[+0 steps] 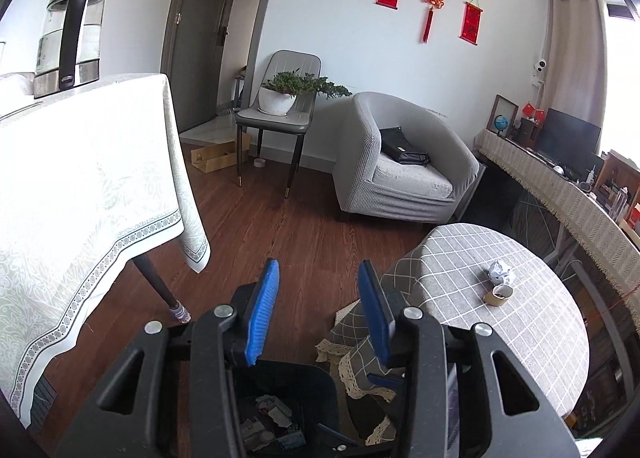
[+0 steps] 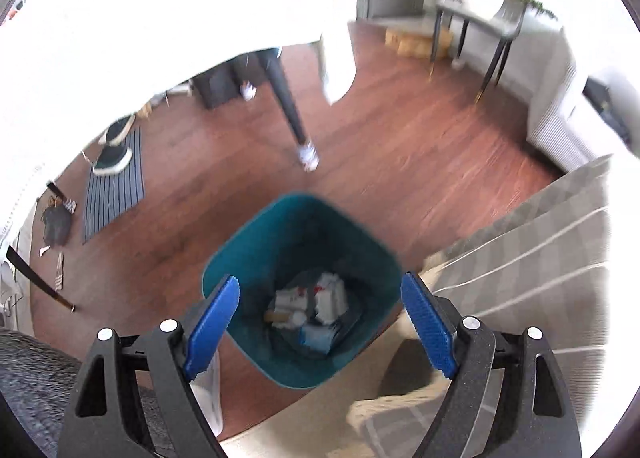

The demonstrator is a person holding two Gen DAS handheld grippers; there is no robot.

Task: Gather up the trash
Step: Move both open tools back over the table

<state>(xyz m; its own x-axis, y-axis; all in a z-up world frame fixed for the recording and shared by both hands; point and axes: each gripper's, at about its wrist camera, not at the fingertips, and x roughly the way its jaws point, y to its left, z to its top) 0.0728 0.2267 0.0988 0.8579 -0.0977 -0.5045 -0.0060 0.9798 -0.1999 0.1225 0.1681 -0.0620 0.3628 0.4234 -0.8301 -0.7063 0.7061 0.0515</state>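
A teal trash bin (image 2: 248, 258) stands on the wood floor in the right wrist view, with several pieces of white paper and packaging (image 2: 316, 310) at its bottom. My right gripper (image 2: 320, 280) hovers above it, open, nothing between its blue pads. In the left wrist view my left gripper (image 1: 320, 266) is open with a narrower gap and holds nothing; the bin (image 1: 288, 378) shows dark below it. On the round checked table (image 1: 520, 338) lie a crumpled paper ball (image 1: 500, 272) and a small cardboard ring (image 1: 498, 294).
A white-clothed table (image 1: 80, 177) with a glass kettle (image 1: 68, 37) stands at left, one leg (image 1: 160, 286) near the bin. A chair with a potted plant (image 1: 280, 97), a grey armchair (image 1: 400, 161) and a cardboard box (image 1: 212, 157) are farther back. Shoes on a mat (image 2: 114, 177) lie at left.
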